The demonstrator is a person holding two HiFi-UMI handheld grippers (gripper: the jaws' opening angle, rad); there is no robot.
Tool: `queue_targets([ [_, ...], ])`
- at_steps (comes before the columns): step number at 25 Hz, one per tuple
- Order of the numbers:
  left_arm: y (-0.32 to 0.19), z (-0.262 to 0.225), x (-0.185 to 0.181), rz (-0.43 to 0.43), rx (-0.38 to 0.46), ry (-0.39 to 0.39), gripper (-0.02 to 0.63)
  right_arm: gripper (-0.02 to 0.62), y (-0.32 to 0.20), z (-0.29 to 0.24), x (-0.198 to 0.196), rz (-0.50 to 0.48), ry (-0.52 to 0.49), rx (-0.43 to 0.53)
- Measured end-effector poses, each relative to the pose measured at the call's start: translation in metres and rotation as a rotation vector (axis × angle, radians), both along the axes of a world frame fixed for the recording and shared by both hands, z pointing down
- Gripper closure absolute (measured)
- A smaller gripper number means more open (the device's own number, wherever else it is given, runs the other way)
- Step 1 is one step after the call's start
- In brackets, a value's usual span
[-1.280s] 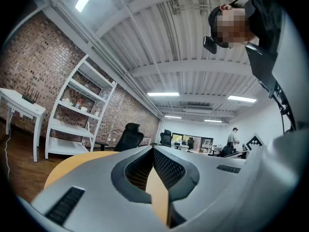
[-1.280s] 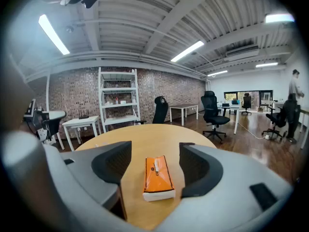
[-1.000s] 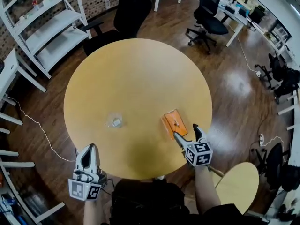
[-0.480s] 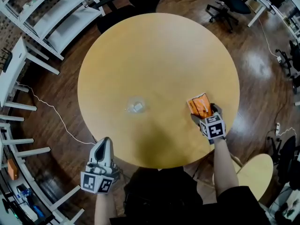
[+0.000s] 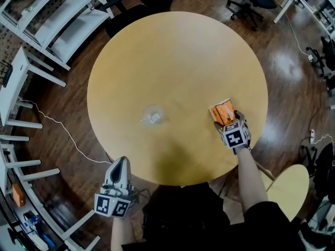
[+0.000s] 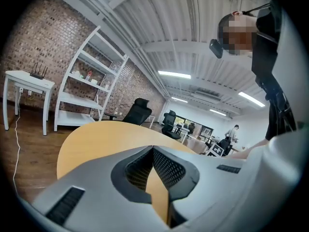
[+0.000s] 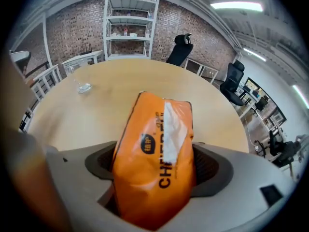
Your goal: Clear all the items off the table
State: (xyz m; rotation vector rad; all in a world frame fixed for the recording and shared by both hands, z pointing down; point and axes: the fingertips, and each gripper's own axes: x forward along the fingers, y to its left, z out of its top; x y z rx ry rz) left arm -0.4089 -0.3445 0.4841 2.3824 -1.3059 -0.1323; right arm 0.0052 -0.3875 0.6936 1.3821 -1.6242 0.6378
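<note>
Right gripper point(image 5: 229, 121) has dropped onto the orange tissue pack point(image 5: 222, 111) at the tabletop's point(image 5: 178, 61) right edge, jaws just closing to grasp it; left gripper point(image 5: 121, 164) clenched, empty.

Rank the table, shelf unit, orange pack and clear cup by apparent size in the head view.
1. table
2. shelf unit, cut off by the frame
3. orange pack, partly covered
4. clear cup, close to the pack, barely smaller
</note>
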Motion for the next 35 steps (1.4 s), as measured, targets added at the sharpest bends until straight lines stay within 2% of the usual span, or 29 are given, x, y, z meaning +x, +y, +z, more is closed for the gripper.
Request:
queue_targets([
  [5,0.004,-0.009,0.011,0.048,0.039,-0.002,0.604,0.163,0.022,-0.009,-0.001,0.062,-0.028,0.040],
  [11,0.003,-0.007,0.052,0.192,0.055,0.015,0.604,0.161,0.077,-0.046,0.047,0.224,0.007,0.134],
  [16,-0.019,-0.019,0.131,0.421,0.096,0.062,0.604,0.161,0.137,-0.087,0.105,0.400,0.068,0.202],
  [22,0.001,-0.045,0.249,0.682,0.176,0.125,0.604,0.161,0.275,-0.135,0.170,0.670,0.121,0.274],
  [29,0.064,-0.066,0.362,0.954,0.221,0.229,0.604,0.163,0.414,-0.178,0.206,0.953,0.178,0.379],
  [32,0.093,-0.073,0.391,1.068,0.216,0.251,0.604,0.163,0.462,-0.183,0.201,1.050,0.174,0.377],
  [35,0.116,-0.073,0.419,1.177,0.209,0.278,0.604,0.163,0.503,-0.188,0.197,1.136,0.211,0.387],
])
